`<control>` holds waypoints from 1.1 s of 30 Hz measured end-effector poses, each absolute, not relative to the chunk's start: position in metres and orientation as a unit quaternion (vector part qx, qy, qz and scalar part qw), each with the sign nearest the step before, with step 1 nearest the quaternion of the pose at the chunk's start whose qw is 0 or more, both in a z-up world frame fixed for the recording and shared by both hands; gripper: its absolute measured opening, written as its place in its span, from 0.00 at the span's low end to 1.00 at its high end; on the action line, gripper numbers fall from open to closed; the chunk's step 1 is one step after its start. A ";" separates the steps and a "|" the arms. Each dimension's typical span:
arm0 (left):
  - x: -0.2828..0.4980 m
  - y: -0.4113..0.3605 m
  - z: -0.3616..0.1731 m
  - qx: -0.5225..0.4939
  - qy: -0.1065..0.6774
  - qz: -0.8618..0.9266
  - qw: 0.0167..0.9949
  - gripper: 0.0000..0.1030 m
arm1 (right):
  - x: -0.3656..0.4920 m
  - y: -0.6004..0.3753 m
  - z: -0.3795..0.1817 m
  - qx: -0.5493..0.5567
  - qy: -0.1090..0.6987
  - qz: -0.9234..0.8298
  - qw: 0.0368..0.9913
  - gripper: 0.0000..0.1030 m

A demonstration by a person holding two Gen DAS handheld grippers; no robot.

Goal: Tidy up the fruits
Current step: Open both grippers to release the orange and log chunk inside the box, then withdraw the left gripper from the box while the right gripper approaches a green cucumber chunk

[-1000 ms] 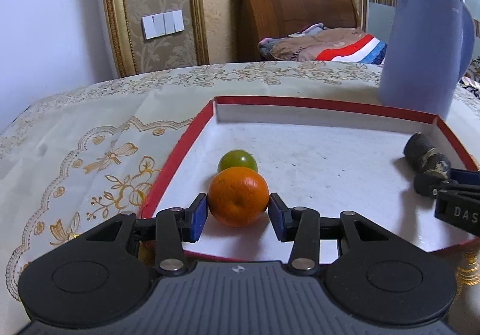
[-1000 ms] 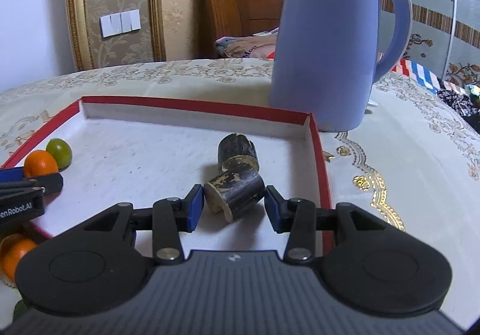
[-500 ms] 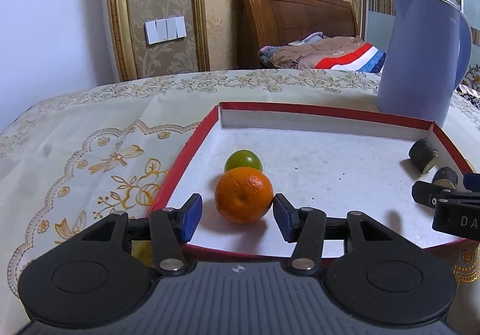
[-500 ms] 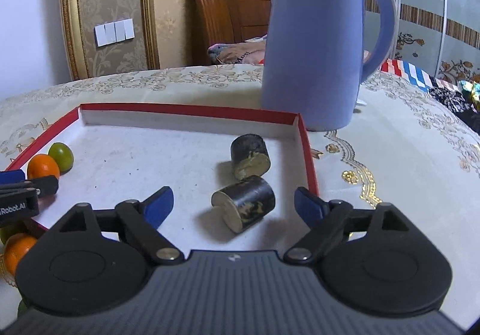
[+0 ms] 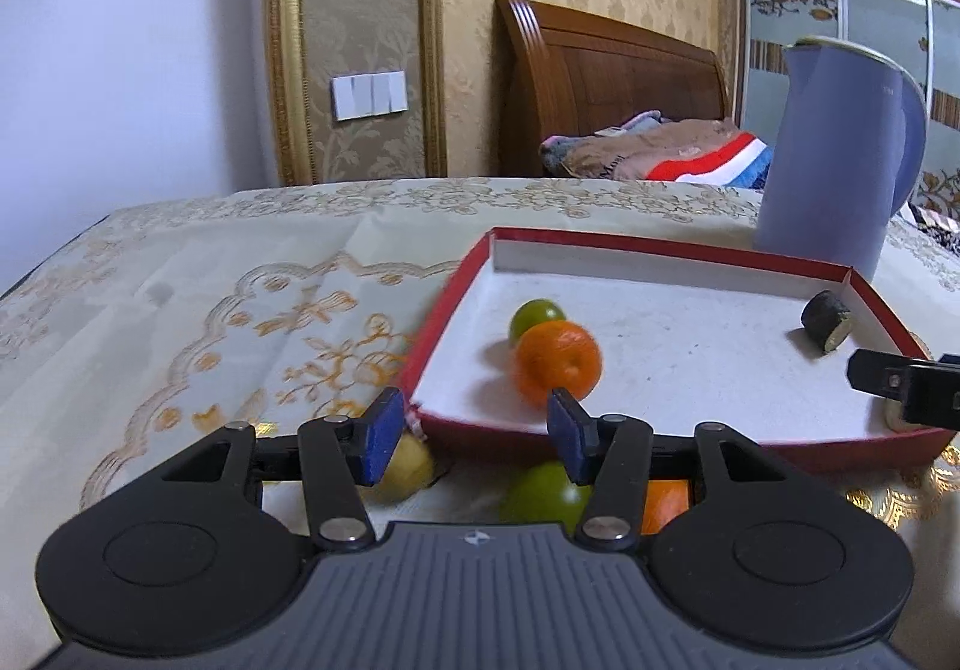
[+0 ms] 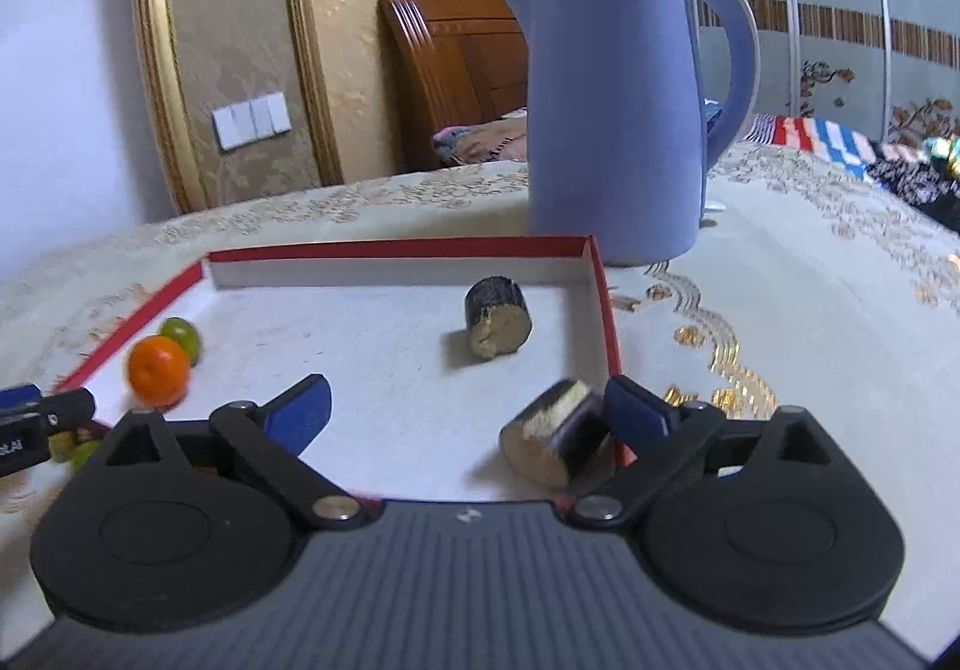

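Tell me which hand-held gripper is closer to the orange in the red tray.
Left. The left hand-held gripper sits just in front of the orange, jaws open. The right hand-held gripper is across the red tray, by the dark cut pieces.

1. Soft, even indoor light, a cool bluish cast on the walls.
2. Motion blur smears the round orange tangerine [image 5: 558, 365] and the dark cut cylinder chunk [image 6: 555, 441].
3. Fisheye bends the edges; corners darken.
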State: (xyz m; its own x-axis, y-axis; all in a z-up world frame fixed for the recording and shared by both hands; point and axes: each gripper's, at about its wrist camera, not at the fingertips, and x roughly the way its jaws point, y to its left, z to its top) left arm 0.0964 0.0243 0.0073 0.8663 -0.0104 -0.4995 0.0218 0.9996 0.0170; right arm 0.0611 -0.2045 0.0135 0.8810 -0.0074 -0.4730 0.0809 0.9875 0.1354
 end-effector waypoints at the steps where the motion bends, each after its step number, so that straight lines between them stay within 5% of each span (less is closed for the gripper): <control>1: 0.092 0.028 0.007 0.007 0.260 -0.008 0.966 0.50 | 0.056 -0.204 0.013 0.077 0.241 -0.020 0.967 0.95; 11: 0.051 0.059 0.000 -0.004 0.260 0.002 0.965 0.50 | -0.002 -0.183 0.020 0.033 0.162 0.025 0.986 1.00; 33: 0.060 0.072 -0.008 -0.019 0.295 0.034 0.955 0.50 | -0.014 -0.177 0.008 0.024 0.228 0.053 0.972 1.00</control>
State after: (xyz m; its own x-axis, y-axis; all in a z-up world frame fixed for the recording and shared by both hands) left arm 0.0597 0.0717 -0.0077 0.8232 0.0539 -0.5652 -0.0768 0.9969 -0.0167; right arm -0.0136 -0.1772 0.0079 0.8909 0.1136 -0.4398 -0.0918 0.9933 0.0706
